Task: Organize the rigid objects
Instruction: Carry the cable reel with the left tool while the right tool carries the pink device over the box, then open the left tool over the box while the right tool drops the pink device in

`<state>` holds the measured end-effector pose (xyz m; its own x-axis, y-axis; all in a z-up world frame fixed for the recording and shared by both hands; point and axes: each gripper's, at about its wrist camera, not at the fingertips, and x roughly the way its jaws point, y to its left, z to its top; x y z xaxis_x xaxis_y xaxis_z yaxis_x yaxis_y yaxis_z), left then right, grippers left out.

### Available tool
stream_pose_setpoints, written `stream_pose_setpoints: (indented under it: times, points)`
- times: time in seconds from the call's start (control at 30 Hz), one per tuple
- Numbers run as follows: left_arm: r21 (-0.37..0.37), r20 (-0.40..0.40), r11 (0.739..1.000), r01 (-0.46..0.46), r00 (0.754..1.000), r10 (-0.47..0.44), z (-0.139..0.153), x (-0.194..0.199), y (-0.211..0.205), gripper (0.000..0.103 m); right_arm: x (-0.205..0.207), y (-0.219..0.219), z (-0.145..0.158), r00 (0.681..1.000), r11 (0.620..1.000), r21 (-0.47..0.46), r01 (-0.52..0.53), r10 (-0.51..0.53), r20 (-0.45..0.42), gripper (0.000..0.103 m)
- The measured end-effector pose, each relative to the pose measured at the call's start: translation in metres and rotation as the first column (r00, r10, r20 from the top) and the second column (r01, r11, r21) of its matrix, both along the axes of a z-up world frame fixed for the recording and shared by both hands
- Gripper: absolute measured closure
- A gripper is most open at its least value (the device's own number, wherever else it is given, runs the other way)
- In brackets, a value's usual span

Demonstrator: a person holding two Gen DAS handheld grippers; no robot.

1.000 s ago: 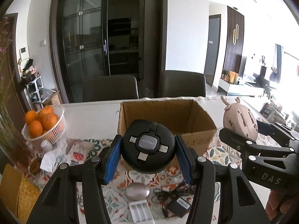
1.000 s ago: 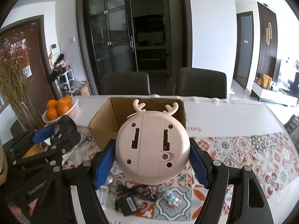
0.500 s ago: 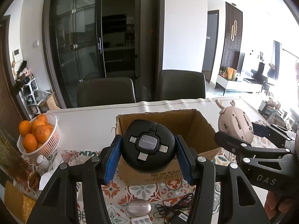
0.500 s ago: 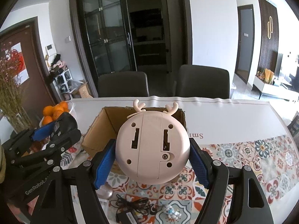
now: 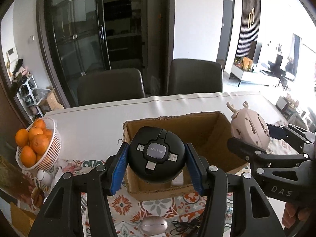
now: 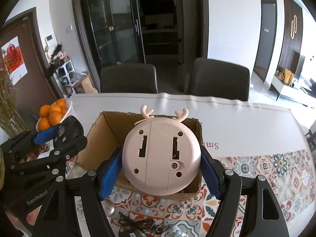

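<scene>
My left gripper is shut on a round black cable hub and holds it above the near edge of an open cardboard box. My right gripper is shut on a round pink device with antlers, held over the same box. The pink device and right gripper show at the right in the left wrist view. The left gripper with the hub shows at the left in the right wrist view.
A white basket of oranges stands at the table's left. A silver oval object and a black cable with adapter lie on the patterned tablecloth in front of the box. Two dark chairs stand behind the table.
Both grippers have moved forward and up with their objects, so the box is now under them and its inside shows. Both holds are unchanged.
</scene>
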<state>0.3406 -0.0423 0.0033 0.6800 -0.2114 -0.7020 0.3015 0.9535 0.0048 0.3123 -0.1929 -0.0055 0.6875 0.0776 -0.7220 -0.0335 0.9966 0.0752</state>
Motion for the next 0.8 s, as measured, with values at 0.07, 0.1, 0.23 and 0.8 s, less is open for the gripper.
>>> stream_pose_setpoints:
  times: [0.07, 0.1, 0.23, 0.8]
  points:
    - [0.015, -0.019, 1.000, 0.001, 1.000, -0.001, -0.003, 0.008, -0.002, 0.048, 0.007, -0.002, -0.004, 0.999, 1.000, 0.003, -0.001, 0.001, -0.032, 0.028]
    - [0.018, -0.030, 1.000, 0.004, 1.000, -0.003, -0.004, 0.011, -0.003, 0.048, 0.012, -0.003, -0.007, 0.999, 1.000, 0.004, -0.003, 0.003, -0.046, 0.028]
    - [0.010, -0.097, 1.000, 0.008, 0.995, -0.007, -0.014, 0.027, -0.006, 0.048, 0.031, -0.005, -0.018, 0.993, 1.000, 0.013, -0.016, 0.017, -0.117, 0.028]
    - [0.055, -0.271, 0.998, 0.016, 0.962, -0.001, -0.064, 0.076, -0.018, 0.048, 0.078, -0.007, -0.060, 0.955, 0.997, -0.045, -0.059, 0.043, -0.292, 0.028]
